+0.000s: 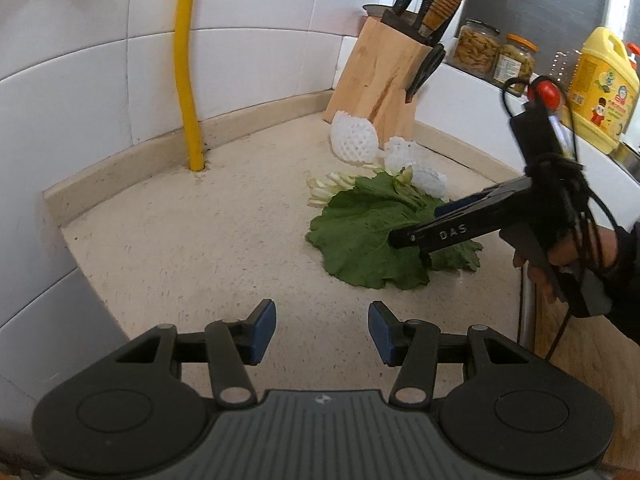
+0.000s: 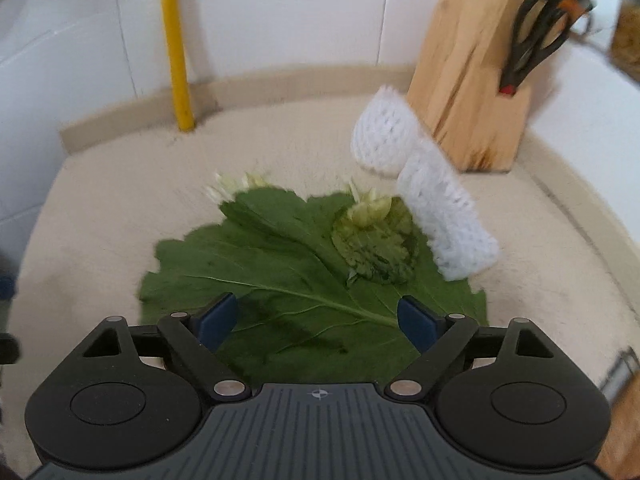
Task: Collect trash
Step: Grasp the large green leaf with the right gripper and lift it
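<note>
The leaf (image 2: 280,276) lies flat on the desk (image 2: 100,216), limp, light, likely to tear; best pinched at the stalk edge. The right gripper (image 2: 320,318) hovers over it, fingers wide and empty. The left gripper (image 1: 322,332) is half-open, empty.

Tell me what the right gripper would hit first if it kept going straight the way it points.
Most likely the large green leaf: the right gripper points down at it with fingers open and nothing between them. The countertop lies right beneath; the remaining gap is unclear.
</note>
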The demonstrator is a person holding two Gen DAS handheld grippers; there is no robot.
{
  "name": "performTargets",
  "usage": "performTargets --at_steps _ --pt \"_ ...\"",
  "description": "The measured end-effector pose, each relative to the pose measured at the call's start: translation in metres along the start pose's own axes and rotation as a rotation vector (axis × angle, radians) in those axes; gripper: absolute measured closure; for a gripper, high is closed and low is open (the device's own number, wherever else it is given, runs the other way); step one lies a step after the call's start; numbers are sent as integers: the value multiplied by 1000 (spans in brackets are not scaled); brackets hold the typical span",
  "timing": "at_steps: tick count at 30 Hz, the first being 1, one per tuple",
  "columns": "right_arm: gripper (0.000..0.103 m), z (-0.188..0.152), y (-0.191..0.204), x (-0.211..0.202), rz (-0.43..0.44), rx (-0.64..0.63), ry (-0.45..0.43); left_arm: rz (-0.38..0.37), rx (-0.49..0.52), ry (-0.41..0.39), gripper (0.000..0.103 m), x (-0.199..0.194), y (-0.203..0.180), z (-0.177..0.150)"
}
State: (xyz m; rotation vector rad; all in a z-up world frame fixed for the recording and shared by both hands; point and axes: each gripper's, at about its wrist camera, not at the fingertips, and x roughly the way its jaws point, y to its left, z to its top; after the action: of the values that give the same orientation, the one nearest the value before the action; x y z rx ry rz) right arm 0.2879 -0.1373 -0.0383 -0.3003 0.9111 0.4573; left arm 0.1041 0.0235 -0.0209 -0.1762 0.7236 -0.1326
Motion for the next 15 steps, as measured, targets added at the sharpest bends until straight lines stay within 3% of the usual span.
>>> performTargets --at_steps 2,4,6,8,15 --pt "16 0 -2 2 10 -6 10 -1 -6 4 57 2 -1 1" --pt "25 -3 4 -4 -1 -34 22 -7 -4 11 57 5 -2 2" --pt "57 -9 7 -15 24 -7 52 -18 7 14 57 6 -3 3" --pt "75 -18 15 -28 47 -4 81 -31 16 11 57 6 -4 5" --pt "76 -39 34 -73 230 43 95 -79 24 -13 52 3 -3 10"
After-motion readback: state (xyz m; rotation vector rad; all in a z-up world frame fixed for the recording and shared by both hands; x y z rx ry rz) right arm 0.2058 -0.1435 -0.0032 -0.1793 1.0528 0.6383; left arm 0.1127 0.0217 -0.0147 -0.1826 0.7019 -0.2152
